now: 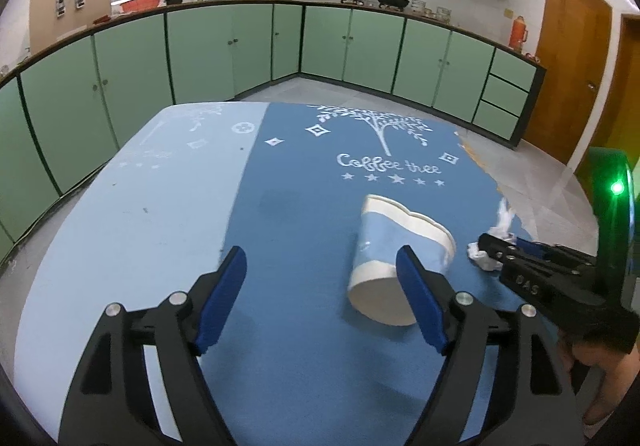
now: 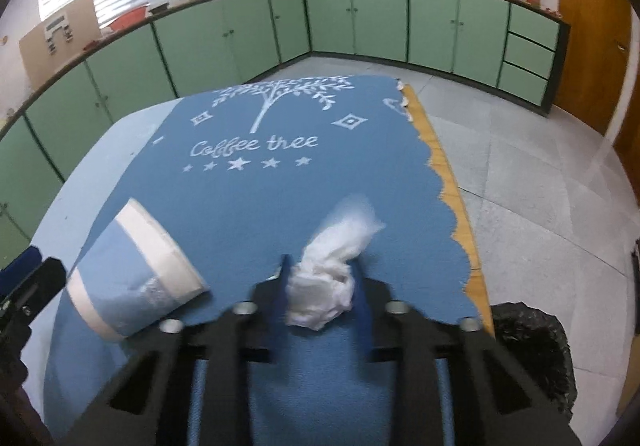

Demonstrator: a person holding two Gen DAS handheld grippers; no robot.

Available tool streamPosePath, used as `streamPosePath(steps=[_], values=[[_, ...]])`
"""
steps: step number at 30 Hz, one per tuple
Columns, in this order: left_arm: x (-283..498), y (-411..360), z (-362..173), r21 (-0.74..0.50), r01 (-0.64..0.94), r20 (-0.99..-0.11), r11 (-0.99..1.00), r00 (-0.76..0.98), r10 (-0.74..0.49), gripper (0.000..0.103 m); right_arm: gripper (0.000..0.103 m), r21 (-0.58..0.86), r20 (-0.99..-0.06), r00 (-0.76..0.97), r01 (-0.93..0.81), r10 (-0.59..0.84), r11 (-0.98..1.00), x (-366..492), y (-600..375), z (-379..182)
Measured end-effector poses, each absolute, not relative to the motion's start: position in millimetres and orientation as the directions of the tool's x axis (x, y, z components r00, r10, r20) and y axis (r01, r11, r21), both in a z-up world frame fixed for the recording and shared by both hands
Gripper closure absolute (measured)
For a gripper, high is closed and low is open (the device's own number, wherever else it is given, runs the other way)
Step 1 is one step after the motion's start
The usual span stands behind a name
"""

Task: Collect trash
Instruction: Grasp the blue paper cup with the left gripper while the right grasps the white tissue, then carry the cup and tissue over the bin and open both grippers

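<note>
The words "Coffee tree" are printed in white script on the blue table mat (image 1: 312, 206), under a white tree drawing and above a row of five stars; several diamond motifs are placed around the lettering. The same wording is read clearly in the right wrist view. On the side of the right gripper (image 1: 496, 246), small raised letters are seen, but they cannot be read with certainty.

The left gripper (image 1: 320, 278) is held low over the mat, pointed forward and slightly downward, with its two blue-padded fingers spread wide and nothing between them. One paper cup (image 1: 396, 250), pale blue with white bands, is found lying on its side on the mat, its base turned toward the left gripper and its crumpled rim pointed away. The right-hand pad of the left gripper is seen in front of the cup's base; whether they are touching cannot be told.

The right gripper is held lower right of the cup, angled in from the right. In its own view the fingers are closed tightly on one crumpled white tissue (image 2: 328, 278), which is pinched between the blue pads, with a loose tail sticking out forward above the mat. The tissue is located just beside the cup, to its right.

One bin lined with a black bag (image 2: 532, 346) is seen beside the table's right edge, below the mat's level.
</note>
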State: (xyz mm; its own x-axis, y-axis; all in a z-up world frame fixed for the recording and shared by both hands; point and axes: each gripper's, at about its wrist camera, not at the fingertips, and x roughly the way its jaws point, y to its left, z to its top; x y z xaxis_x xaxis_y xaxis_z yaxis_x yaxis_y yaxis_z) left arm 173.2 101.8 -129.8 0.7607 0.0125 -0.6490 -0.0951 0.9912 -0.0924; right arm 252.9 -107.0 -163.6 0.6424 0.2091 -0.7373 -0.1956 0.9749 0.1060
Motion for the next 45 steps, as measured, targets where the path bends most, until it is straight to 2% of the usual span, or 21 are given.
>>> streamPosePath(steps=[5, 21, 23, 24, 34, 45], values=[[169, 90, -127, -0.096, -0.065, -0.641, 0.993, 0.768, -0.011, 0.023, 0.089, 0.13, -0.73, 0.641, -0.21, 0.237, 0.969, 249, -110, -159], [213, 59, -158, -0.073, 0.018, -0.717, 0.997, 0.694, -0.065, 0.02, 0.089, 0.147, -0.688, 0.69, -0.169, 0.224, 0.975, 225, -151, -126], [215, 58, -158, -0.077, 0.018, -0.718, 0.997, 0.693, -0.068, 0.024, 0.089, 0.147, -0.69, 0.689, -0.169, 0.223, 0.975, 224, -153, -126], [216, 57, -159, -0.081, 0.019, -0.72, 0.997, 0.69, -0.071, 0.033, 0.089, 0.147, -0.69, 0.688, -0.169, 0.223, 0.975, 223, -154, -126], [207, 56, -148, -0.096, -0.008, -0.702, 0.995, 0.71, -0.062, 0.04, 0.089, 0.159, -0.677, 0.695, -0.183, 0.242, 0.97, 216, -156, -118], [173, 43, -110, -0.132, 0.027, -0.654, 0.991, 0.749, -0.107, 0.041, 0.089, 0.158, -0.628, 0.735, -0.2, 0.255, 0.967, 189, -169, -85]])
